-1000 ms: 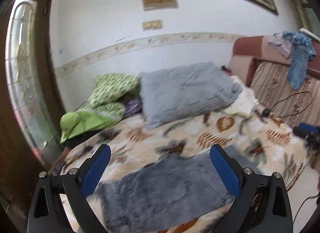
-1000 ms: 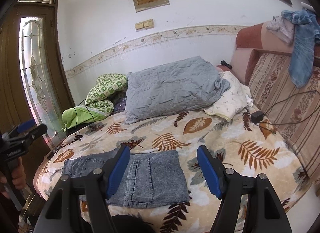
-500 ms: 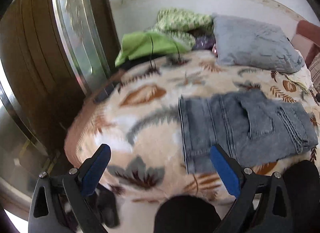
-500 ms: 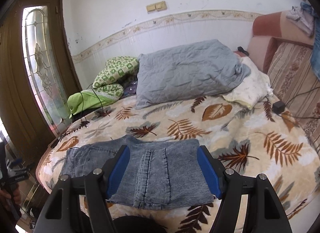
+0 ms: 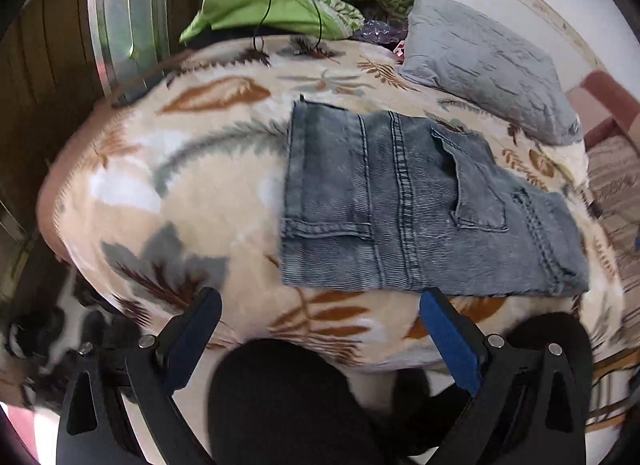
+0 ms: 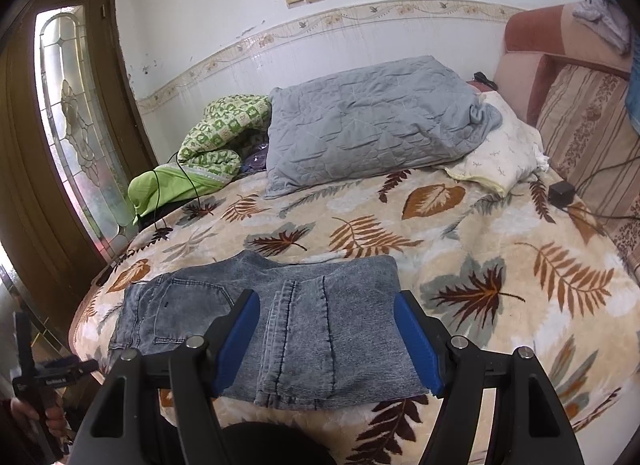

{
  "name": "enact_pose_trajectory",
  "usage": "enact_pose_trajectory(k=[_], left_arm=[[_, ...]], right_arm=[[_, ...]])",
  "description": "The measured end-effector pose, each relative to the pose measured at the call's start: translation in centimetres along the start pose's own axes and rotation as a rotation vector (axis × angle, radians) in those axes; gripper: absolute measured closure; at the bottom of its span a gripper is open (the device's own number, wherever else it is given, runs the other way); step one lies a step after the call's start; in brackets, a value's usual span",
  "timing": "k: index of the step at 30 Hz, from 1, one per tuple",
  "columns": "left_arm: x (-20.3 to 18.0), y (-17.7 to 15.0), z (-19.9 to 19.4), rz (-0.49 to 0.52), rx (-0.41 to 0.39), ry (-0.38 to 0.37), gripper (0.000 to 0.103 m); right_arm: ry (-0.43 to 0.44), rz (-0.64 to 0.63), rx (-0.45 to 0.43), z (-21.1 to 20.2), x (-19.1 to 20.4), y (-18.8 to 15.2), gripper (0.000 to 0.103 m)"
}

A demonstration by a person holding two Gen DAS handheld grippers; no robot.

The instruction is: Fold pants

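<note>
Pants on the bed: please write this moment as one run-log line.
pants: folded, flat on leaf blanket | left gripper: open, empty | right gripper: open, empty, above pants

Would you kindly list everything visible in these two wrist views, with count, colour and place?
pants: one, grey-blue denim, folded flat at the bed's near edge
blanket: one, cream with leaf print, covering the bed
pillow: one, grey quilted, by the wall
green bedding: one heap, beside the pillow
black adapter: one, by the striped sofa
door: one, brown with glass, left
left gripper: one, black and blue, open
right gripper: one, black and blue, open above the pants
</note>
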State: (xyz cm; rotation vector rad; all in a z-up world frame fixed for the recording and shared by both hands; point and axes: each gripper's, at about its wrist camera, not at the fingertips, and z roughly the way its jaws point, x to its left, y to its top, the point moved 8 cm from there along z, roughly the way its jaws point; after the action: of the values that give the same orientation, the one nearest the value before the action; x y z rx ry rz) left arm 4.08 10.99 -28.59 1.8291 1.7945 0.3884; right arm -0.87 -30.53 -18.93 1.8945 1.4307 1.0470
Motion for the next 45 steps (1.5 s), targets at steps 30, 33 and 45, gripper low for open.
enact_pose_trajectory(k=[30, 33, 45], left_arm=[[-0.1, 4.1, 7.6, -0.391, 0.122, -0.257, 0.055], [-0.5, 4.3, 7.6, -0.358, 0.113, -0.236, 0.054], [-1.3, 4.5, 7.5, -0.283, 0.068, -0.196, 0.082]], right_arm=[[0.001, -0.005, 0.014, 0.4, 0.2, -0.6, 0.030], [-0.001, -0.004, 0.016, 0.4, 0.3, -0.7, 0.030], [0.009, 0.012, 0.015, 0.2, 0.0, -0.9, 0.030]])
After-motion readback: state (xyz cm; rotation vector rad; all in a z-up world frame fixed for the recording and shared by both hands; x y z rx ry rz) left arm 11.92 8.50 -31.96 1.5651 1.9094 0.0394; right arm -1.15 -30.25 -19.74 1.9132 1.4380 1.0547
